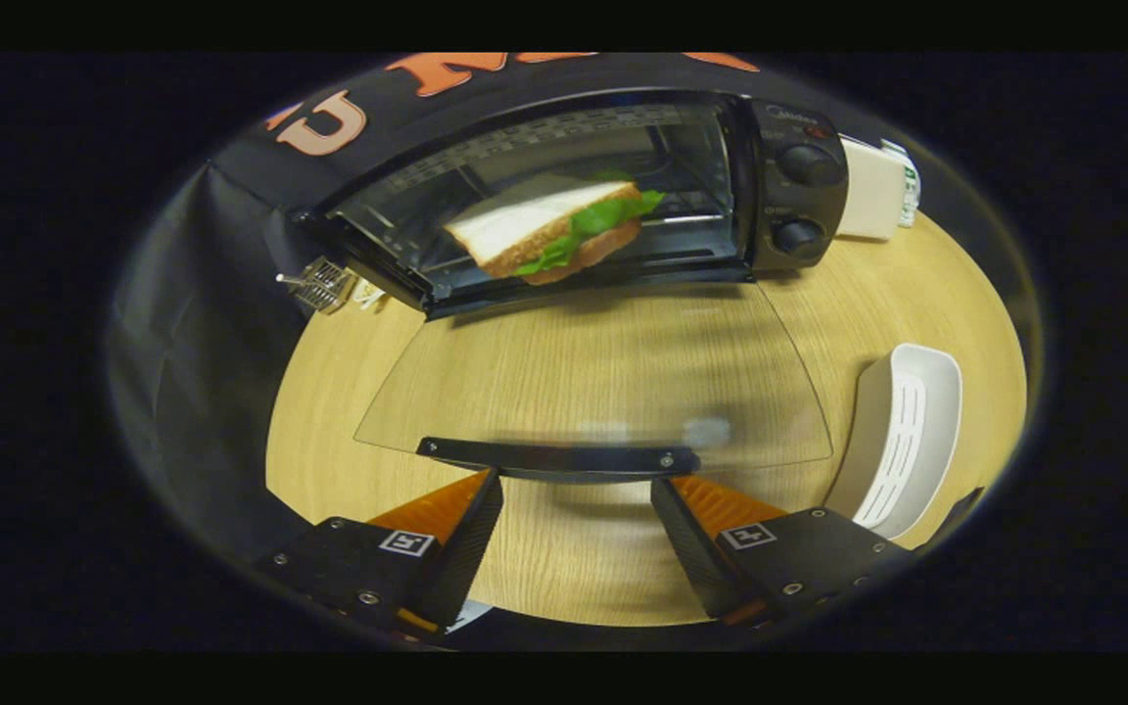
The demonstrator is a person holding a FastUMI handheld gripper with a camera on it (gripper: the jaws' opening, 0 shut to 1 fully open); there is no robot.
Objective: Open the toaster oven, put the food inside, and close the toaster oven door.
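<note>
The black toaster oven (779, 127) stands at the far side of the wooden table with its glass door (593, 382) folded down flat toward me. A sandwich (554, 227) with white bread and green lettuce lies inside on the oven's rack. The door's dark handle (559, 457) sits just ahead of my fingertips, spanning the gap between them. My gripper (576, 494) is open and holds nothing; both fingers stand just below the handle, and I cannot tell whether they touch it.
A white tray (902, 436) lies on the wooden table (564, 568) to the right of the door. A white box (872, 186) stands beside the oven's knobs. A small metal rack piece (321, 284) lies left of the oven by the black cloth.
</note>
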